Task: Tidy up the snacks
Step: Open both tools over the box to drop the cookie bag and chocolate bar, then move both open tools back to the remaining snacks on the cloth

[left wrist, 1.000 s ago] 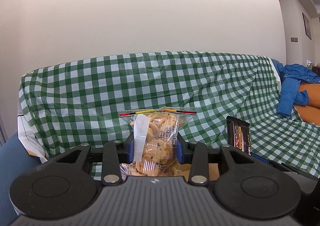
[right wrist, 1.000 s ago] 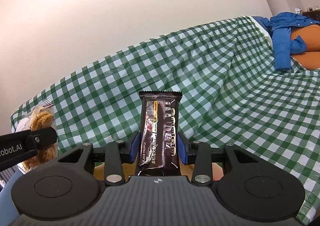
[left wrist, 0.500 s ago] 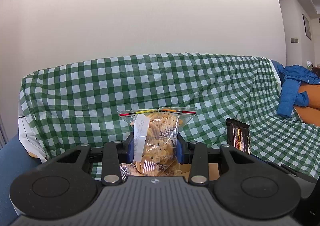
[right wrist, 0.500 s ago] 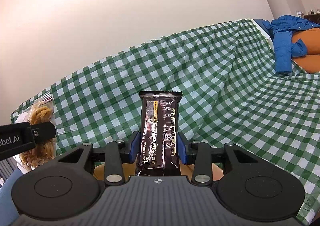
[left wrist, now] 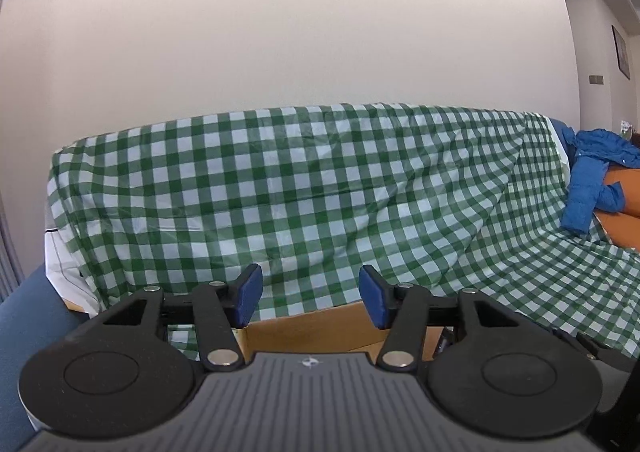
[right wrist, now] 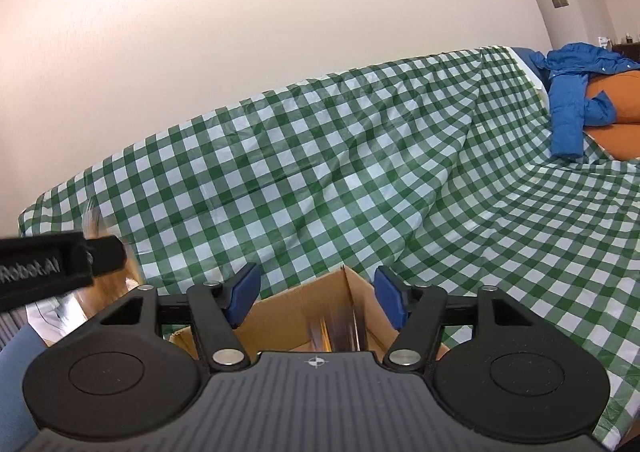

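My left gripper [left wrist: 311, 294] stood with its blue pads apart and nothing between them. My right gripper [right wrist: 318, 298] was spread wide and empty too. Just below and ahead of both lay the open brown cardboard box [right wrist: 280, 312], resting on the green-and-white checked cloth [left wrist: 320, 191].

Under my right fingers, inside the box against its right wall, was a dark, glossy wrapped bar [right wrist: 340, 326], smeared by blur (so I judged it was dropping in). Off to my right gripper's left, beneath the left one, an orange streak looked like a clear bag of biscuits [right wrist: 116, 284], though I could not tell for sure.

I judged the bar light, fairly stiff and slick in its foil, best pinched across its narrow middle. The bag would be soft, crinkly and crushable, so I'd grip it lightly near the middle.
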